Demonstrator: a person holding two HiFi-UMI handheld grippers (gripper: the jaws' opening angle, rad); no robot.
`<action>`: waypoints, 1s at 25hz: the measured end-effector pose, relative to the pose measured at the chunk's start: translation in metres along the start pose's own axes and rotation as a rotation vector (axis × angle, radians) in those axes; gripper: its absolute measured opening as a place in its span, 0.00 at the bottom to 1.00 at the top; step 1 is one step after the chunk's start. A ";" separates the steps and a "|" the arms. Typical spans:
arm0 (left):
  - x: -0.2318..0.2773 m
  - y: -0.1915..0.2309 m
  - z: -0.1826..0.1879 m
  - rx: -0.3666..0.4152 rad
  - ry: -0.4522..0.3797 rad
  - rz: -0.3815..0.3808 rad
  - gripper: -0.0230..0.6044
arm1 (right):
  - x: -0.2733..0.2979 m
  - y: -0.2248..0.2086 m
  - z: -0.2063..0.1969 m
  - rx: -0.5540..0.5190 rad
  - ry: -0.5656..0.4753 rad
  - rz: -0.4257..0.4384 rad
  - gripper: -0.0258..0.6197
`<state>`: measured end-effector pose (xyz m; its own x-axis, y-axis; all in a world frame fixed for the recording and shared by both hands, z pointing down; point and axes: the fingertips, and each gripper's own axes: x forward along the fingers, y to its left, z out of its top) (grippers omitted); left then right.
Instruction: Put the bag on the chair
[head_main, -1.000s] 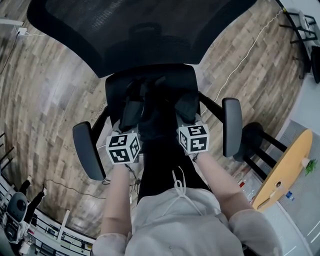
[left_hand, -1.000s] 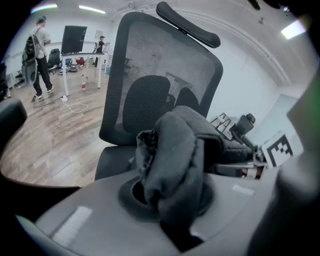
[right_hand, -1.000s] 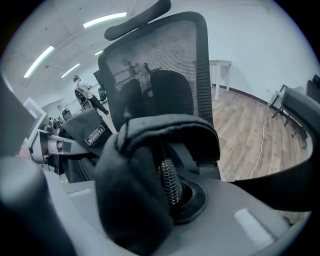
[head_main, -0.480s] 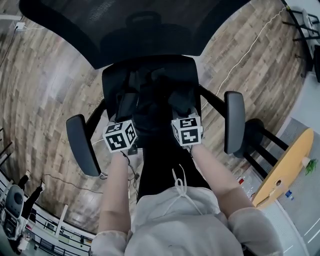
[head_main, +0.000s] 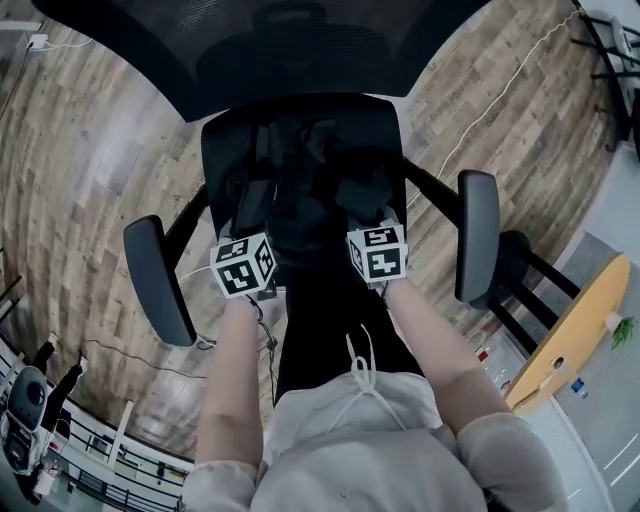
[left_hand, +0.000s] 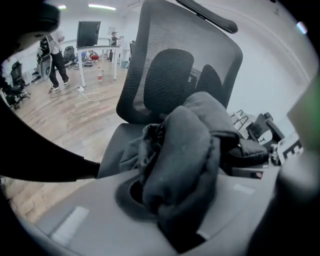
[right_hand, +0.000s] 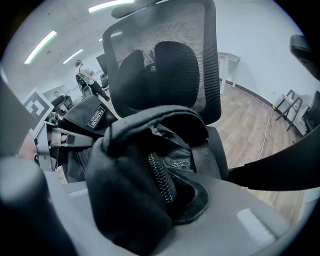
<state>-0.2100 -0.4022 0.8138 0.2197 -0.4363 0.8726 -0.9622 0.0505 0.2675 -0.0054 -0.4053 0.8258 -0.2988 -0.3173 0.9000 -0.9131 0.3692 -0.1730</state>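
Black fabric is filling both gripper views, so quick update. Compared with a second ago, the marker cubes are sitting lower against the office chair (head_main: 215, 150) in the head view. The bag (head_main: 312, 190) is now lying down on the seat cushion, between the left armrest (head_main: 155, 285) and the right armrest (head_main: 478, 250), just in front of the mesh backrest (head_main: 300, 50). The left gripper (head_main: 255, 205) and right gripper (head_main: 365, 195) are each hanging on to one side of it.

The other change is that the fingers on both sides have just been easing apart a touch. They're barely spread though. In the left gripper view a thick fold of the bag (left_hand: 185, 150) is bunched between the fingers (left_hand: 75, 220) and still looks pinched. It's the same in the right gripper view, where the bag (right_hand: 120, 200) is wedged against the fingers (right_hand: 250, 220). So I'm reading this as the start of the let-go. The seat seems to be taking the weight, and the job is looking nearly done, with only the release and pull-back left.

As for the bag itself, it's soft, dark and pretty crumpled, slumping in loose folds rather than holding any shape. On the right side I'm seeing a chunky zipper (right_hand: 161, 177), a webbing strap (right_hand: 202, 155) and a small label I can't read. I'm guessing it's going to sag a bit once I'm off it, but it's lying well inside the seat edges.
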 end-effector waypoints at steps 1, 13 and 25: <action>0.002 0.001 -0.002 0.006 -0.002 0.006 0.14 | 0.003 0.000 -0.002 -0.004 0.001 0.003 0.14; 0.020 0.009 -0.009 0.017 -0.018 -0.033 0.17 | 0.017 -0.003 -0.012 0.016 -0.038 0.052 0.16; -0.008 0.017 -0.024 0.029 -0.083 -0.030 0.47 | -0.006 -0.014 -0.020 0.072 -0.164 -0.021 0.53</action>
<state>-0.2238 -0.3763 0.8213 0.2352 -0.5102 0.8273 -0.9600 0.0110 0.2797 0.0150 -0.3909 0.8311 -0.3151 -0.4647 0.8275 -0.9354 0.2994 -0.1881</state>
